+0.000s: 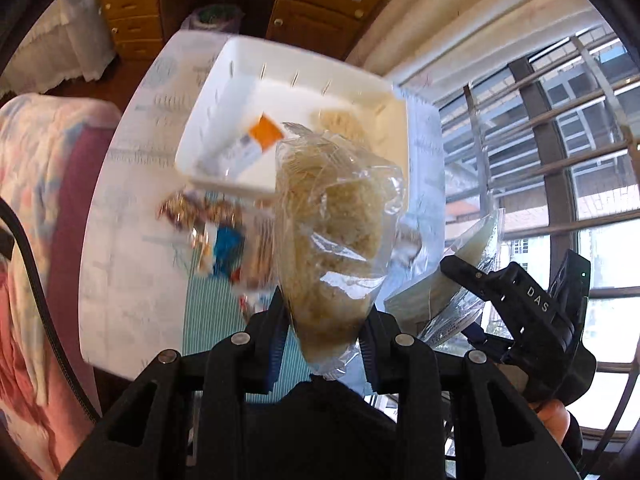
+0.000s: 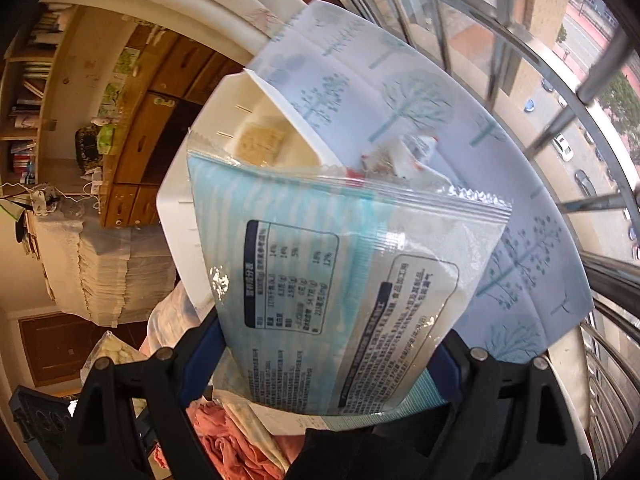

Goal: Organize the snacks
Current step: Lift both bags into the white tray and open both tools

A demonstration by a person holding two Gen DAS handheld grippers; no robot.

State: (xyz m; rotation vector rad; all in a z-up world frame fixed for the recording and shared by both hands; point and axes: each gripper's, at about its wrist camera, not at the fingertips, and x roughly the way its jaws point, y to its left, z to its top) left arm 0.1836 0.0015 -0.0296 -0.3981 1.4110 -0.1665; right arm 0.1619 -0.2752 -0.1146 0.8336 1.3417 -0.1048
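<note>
Judging from how things lie, the sorting is partly done: the white slotted plastic basket (image 1: 384,92) on the tree-patterned tablecloth (image 1: 120,280) already holds an orange-and-white wrapped bar (image 1: 256,144) and a pale square cracker pack (image 1: 344,122). Two more snacks are on their way in. The left gripper (image 1: 326,344) is clamped on the lower end of a clear bag of beige puffed snack (image 1: 332,240), held up just in front of the basket, while the right gripper (image 2: 326,364) pinches a flat blue-and-white pouch with printed nutrition panels (image 2: 340,264), also lifted near the basket. Still left on the cloth is a blurred heap of small gold and blue wrapped sweets (image 1: 208,228), plus a red-and-white wrapper (image 2: 404,156) beside the basket.
</note>
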